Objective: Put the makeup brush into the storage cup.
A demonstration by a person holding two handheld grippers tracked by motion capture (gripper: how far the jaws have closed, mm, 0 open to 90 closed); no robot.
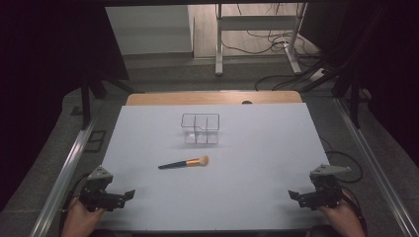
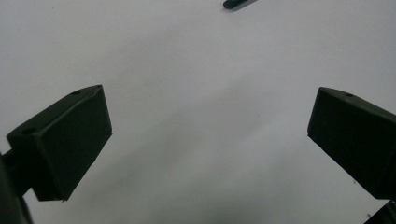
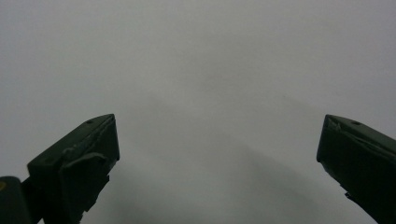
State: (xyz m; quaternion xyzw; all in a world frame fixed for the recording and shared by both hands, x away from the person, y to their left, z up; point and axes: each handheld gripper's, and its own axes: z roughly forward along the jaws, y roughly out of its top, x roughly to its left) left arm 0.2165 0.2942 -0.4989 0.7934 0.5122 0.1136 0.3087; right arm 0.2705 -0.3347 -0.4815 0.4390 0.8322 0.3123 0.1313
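Bristles of pale orange tip the makeup brush (image 1: 185, 162), which lies flat near the middle of the white table (image 1: 257, 197), its slim dark handle pointing left and slightly near, its soft fanned head to the right. Just beyond it, on the far side, stands a clear organiser (image 1: 199, 128), a small hard-walled box split into compartments, open at the top and empty as far as the high view tells.

Both tools wait at the near edge, well apart from the brush. The left gripper (image 1: 122, 195) sits at the near left, its jaws spread wide with nothing between them; its own view shows the blunt, matte black blocks over bare table, with the end of the brush handle (image 2: 238, 3) at the top edge. The right gripper (image 1: 297, 195) at the near right is likewise spread and empty.

By my reading, the work stands at its start: the brush untouched. A likely next move is a reach to the handle, closing across its narrow, rigid shaft, then a lift toward a compartment.
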